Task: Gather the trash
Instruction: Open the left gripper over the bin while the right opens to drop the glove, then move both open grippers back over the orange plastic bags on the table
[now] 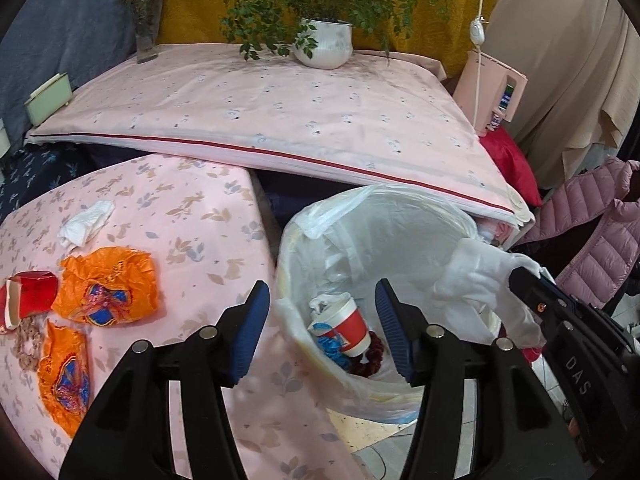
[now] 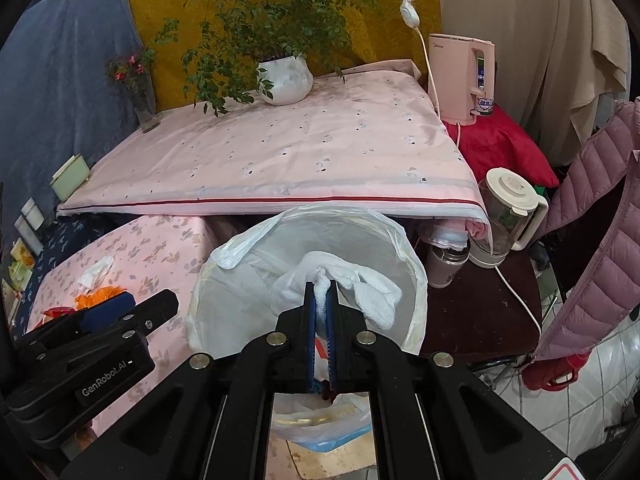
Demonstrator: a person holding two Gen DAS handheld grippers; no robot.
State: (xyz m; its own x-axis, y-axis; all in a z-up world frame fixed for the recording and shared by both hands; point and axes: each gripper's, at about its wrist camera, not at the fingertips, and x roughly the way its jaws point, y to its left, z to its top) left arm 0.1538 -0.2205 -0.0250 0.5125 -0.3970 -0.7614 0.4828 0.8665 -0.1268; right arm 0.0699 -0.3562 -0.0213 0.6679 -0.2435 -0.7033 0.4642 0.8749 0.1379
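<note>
My left gripper (image 1: 320,286) stands open above the near rim of a white-lined bin (image 1: 360,216), with nothing between its blue pads. Down in the bin lie a red-and-white paper cup (image 1: 352,328) and some blue and dark red scraps. My right gripper (image 2: 321,286) is shut on a crumpled white tissue (image 2: 360,280) that hangs over the bin's mouth (image 2: 400,248). On the pink floral table (image 1: 192,240) to the left lie a white tissue (image 1: 86,224), two orange wrappers (image 1: 108,284) and a torn red carton (image 1: 32,292).
A higher pink-covered surface (image 1: 280,112) behind the bin carries a potted plant (image 1: 324,44) and a flower vase (image 1: 146,40). To the right are a pink appliance (image 2: 460,80), a blender jug (image 2: 508,216), a steel flask (image 2: 446,264) and a purple puffer jacket (image 2: 600,240).
</note>
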